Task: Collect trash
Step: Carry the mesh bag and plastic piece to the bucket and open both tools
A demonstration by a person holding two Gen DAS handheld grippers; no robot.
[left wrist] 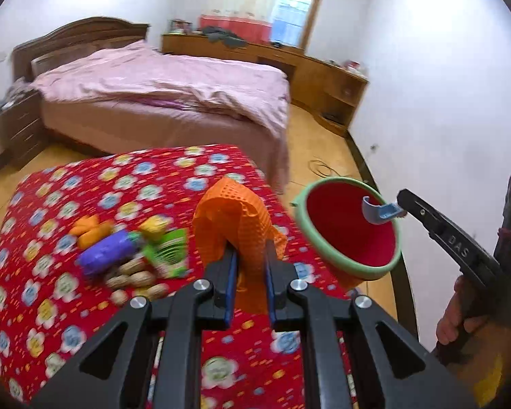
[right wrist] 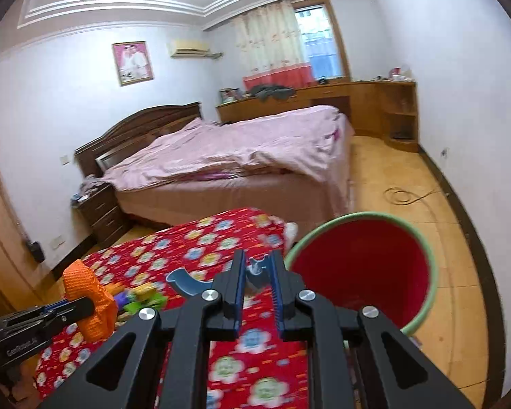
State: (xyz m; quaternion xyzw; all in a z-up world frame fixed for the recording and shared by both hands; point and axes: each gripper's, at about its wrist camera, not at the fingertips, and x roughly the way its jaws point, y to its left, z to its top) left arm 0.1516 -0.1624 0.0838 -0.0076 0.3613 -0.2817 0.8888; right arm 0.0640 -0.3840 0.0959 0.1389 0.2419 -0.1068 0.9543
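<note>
Left tongs (left wrist: 250,266): they are clamped on an orange cloth (left wrist: 236,218), which stands up between the two fingers.

Right tongs (right wrist: 258,281): they are squeezed shut on the blue handle (right wrist: 187,281) of a red bucket with a green rim (right wrist: 434,279). The bucket is held up in the air, off to the right of the tongs, with its open mouth tipped toward the cameras.

Trash (left wrist: 133,255): it lies in a small heap on the red flowered cover (left wrist: 85,184). A purple wrapper, a green packet, something orange and some peanut shells are seen in it.

Way to the trash: from the left tongs it lies to the left and a little ahead, down on the cover. From the right tongs it lies far to the left, past the cloth.

Nearer hand: the left one is judged nearer to the heap. The bucket is well apart from the heap, on the far side of the cloth.

Long side of the heap: it is judged to run from the far left down to the near right.

Hard to see: the heap is blurred in both views, so each piece is not told for sure. In the right view most of the heap is hidden behind the cloth. The bottom of the bucket is cut off by the tongs.
</note>
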